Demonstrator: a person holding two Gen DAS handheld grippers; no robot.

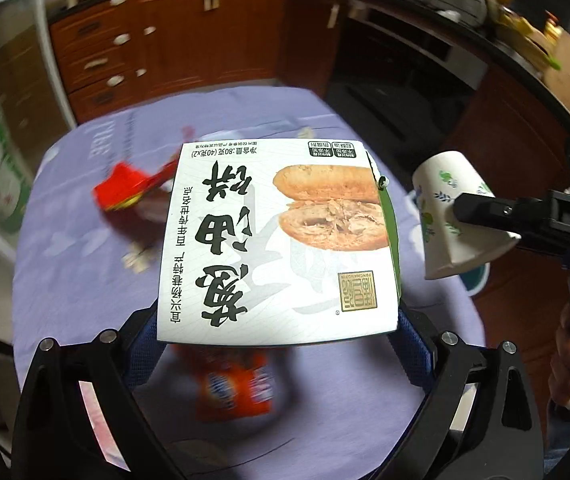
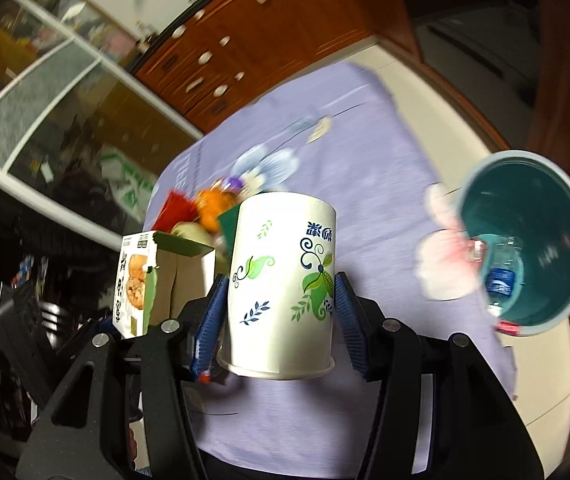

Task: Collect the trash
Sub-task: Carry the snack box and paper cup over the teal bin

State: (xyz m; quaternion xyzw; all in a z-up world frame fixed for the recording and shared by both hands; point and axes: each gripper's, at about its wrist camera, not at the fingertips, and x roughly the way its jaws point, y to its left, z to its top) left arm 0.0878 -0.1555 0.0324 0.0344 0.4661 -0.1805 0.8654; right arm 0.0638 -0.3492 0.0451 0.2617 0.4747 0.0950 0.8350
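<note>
Kitchen setting: brown wooden cabinets [image 1: 173, 40] behind a round bench under a lilac floral tablecloth [image 2: 345, 140]. Item one, white pastry box [image 1: 277, 240] printed with a flaky bun: your left gripper [image 1: 277, 332] has its jaws clamped on the box's near edge, lifting it clear above the bench. Item two, white paper cup [image 2: 283, 296] with green leaf pattern: your right gripper [image 2: 281, 320] has its jaws clenched on the cup's sides, rim toward the camera, held above the cloth just beside the box. Remaining on the cloth: red wrapper [image 1: 125, 186], blurred orange packet [image 1: 237, 384] beneath the box. Teal bin [image 2: 525, 240] at the bench's right edge holds a plastic bottle [image 2: 503, 272].
</note>
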